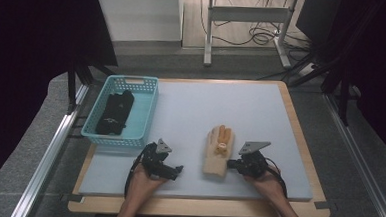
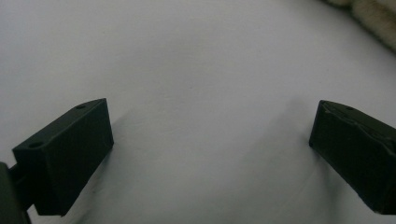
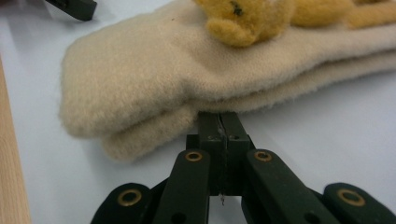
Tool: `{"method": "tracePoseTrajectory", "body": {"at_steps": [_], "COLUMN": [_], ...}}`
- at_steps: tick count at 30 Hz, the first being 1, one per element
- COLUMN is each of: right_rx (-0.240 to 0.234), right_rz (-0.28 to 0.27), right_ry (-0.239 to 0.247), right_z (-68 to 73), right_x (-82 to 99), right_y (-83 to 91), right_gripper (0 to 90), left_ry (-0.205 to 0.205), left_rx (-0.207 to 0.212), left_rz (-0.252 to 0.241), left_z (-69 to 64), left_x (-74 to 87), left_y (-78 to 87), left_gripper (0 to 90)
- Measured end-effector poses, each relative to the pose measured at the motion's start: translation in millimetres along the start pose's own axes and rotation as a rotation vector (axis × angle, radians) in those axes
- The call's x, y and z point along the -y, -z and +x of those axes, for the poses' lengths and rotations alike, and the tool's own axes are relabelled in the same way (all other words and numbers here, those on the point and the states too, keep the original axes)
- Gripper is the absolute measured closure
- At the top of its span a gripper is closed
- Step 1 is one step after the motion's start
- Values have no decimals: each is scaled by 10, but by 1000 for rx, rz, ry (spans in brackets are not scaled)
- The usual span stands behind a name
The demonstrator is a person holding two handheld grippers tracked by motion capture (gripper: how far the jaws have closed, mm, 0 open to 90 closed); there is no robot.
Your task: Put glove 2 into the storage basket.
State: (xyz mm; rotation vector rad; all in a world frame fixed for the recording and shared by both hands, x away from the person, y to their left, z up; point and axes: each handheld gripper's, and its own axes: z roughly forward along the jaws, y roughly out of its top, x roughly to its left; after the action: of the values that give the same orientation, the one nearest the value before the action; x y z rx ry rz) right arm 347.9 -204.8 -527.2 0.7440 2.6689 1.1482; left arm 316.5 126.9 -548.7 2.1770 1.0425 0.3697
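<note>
while the right gripper (image 3: pixel 219 122) is sitting low on the white mat (image 1: pixel 190 113) with its jaws pressed fully together, its tip is butting against the side edge of the cream glove pair (image 3: pixel 154 88), right at the seam between the upper and lower glove; whether any fleece is pinched between the jaws i cannot tell, they look closed on nothing. the gloves are lying flat near the front middle of the mat, cuff toward the person, a small yellow plush figure (image 1: pixel 222 139) resting on top. the left gripper (image 1: pixel 170 170) is resting on the mat just left of the gloves, jaws standing wide apart with bare mat between them. risk from here: closed jaws are likely just shoving the stack sideways instead of catching it, or sliding between the two gloves and lifting only the top one, and any tilt is probably rolling the plush figure off. the soft fleece is also giving little to bite on. room is good: open mat is stretching behind and to the right of the gloves, the front wooden table edge (image 1: pixel 201 206) is close to both hands, and the blue basket (image 1: pixel 143 116) holding dark gloves (image 1: pixel 115 112) is sitting well apart at the left rear corner.
</note>
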Motion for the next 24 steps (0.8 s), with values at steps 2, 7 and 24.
{"method": "tracePoseTrajectory", "body": {"at_steps": [2,7,24], "right_rx": [-1,-9,-3], "right_rz": [1,-2,-9], "right_ry": [11,32,54], "right_z": [34,112,243], "right_x": [-32,-114,-329], "right_y": [-39,-147,-415], "right_gripper": [886,885,884], "left_ry": [0,1,1], "left_rx": [0,0,0], "left_rz": [0,0,0], "left_z": [0,1,0], "left_x": [0,0,0], "left_y": [0,0,0], "left_gripper": [0,0,1]}}
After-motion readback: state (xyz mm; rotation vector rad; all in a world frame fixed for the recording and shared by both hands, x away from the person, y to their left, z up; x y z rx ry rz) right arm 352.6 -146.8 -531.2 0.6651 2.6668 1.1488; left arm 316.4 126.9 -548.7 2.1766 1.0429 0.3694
